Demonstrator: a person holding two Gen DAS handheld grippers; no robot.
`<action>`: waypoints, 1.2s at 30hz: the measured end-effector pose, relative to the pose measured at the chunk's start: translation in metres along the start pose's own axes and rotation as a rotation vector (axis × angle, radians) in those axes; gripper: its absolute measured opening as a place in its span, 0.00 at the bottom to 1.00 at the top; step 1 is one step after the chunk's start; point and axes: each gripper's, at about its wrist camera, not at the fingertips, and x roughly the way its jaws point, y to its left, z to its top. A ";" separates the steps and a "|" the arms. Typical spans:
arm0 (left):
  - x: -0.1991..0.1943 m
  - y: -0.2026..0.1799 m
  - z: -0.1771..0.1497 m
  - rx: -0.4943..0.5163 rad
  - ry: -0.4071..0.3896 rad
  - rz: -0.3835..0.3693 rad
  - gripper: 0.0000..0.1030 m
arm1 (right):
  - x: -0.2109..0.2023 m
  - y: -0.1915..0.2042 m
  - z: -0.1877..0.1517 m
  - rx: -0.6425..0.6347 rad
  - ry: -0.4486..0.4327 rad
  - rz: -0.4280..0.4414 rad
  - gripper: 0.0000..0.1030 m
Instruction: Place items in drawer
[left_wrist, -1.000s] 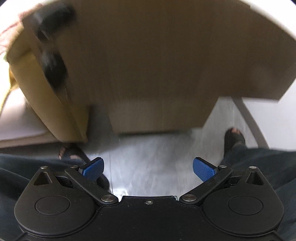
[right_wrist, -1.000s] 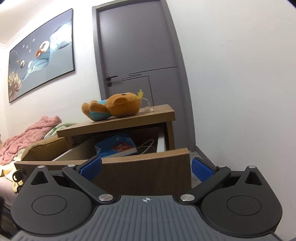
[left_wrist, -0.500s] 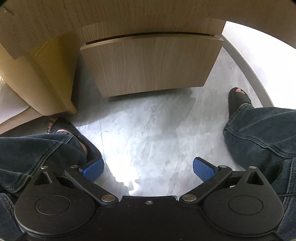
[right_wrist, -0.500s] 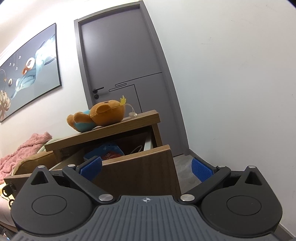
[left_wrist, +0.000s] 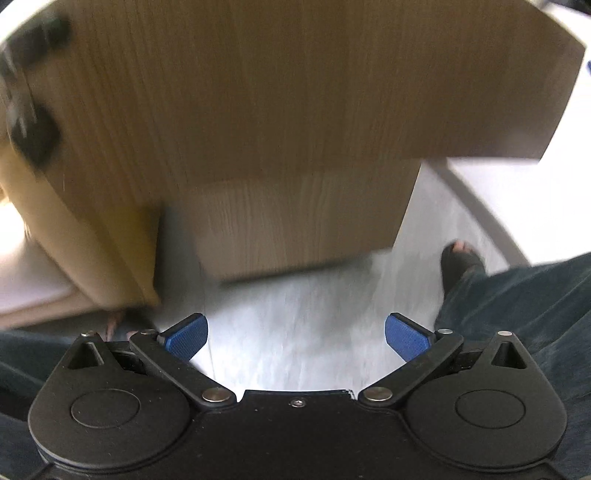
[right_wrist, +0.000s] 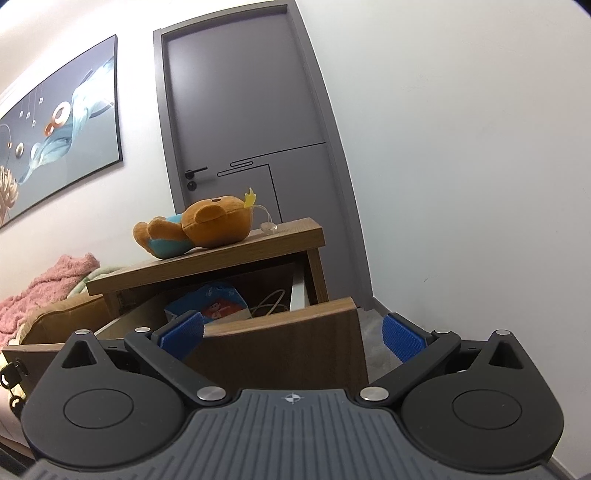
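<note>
In the right wrist view a wooden nightstand (right_wrist: 221, 254) has its top drawer (right_wrist: 280, 343) pulled out. A blue packet (right_wrist: 208, 299) and a pale cord (right_wrist: 271, 301) lie inside it. An orange plush toy (right_wrist: 199, 229) in a blue shirt lies on the nightstand top. My right gripper (right_wrist: 291, 336) is open and empty, low in front of the drawer front. In the blurred left wrist view my left gripper (left_wrist: 295, 338) is open and empty below the drawer front (left_wrist: 258, 96), over the grey floor (left_wrist: 295, 314).
A grey door (right_wrist: 243, 129) stands behind the nightstand and a framed picture (right_wrist: 55, 133) hangs on the left wall. A pink blanket (right_wrist: 40, 288) and a tan cushion (right_wrist: 55, 317) lie left. A person's jeans (left_wrist: 517, 314) and sandalled foot (left_wrist: 460, 262) flank the left gripper.
The left view has swung back up from the floor to the drawer front, blurred by motion. The right gripper has shifted slightly, and the nightstand sits more central than half a second ago.
</note>
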 end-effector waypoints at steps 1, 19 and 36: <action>-0.008 0.000 0.002 0.004 -0.037 0.000 0.99 | 0.000 0.002 0.002 -0.003 0.003 -0.001 1.00; -0.124 0.014 0.048 -0.017 -0.516 0.027 0.99 | -0.017 0.050 0.042 -0.131 0.025 0.022 1.00; -0.133 0.043 0.074 -0.028 -0.669 0.088 0.99 | -0.006 0.066 0.037 -0.160 0.041 0.036 1.00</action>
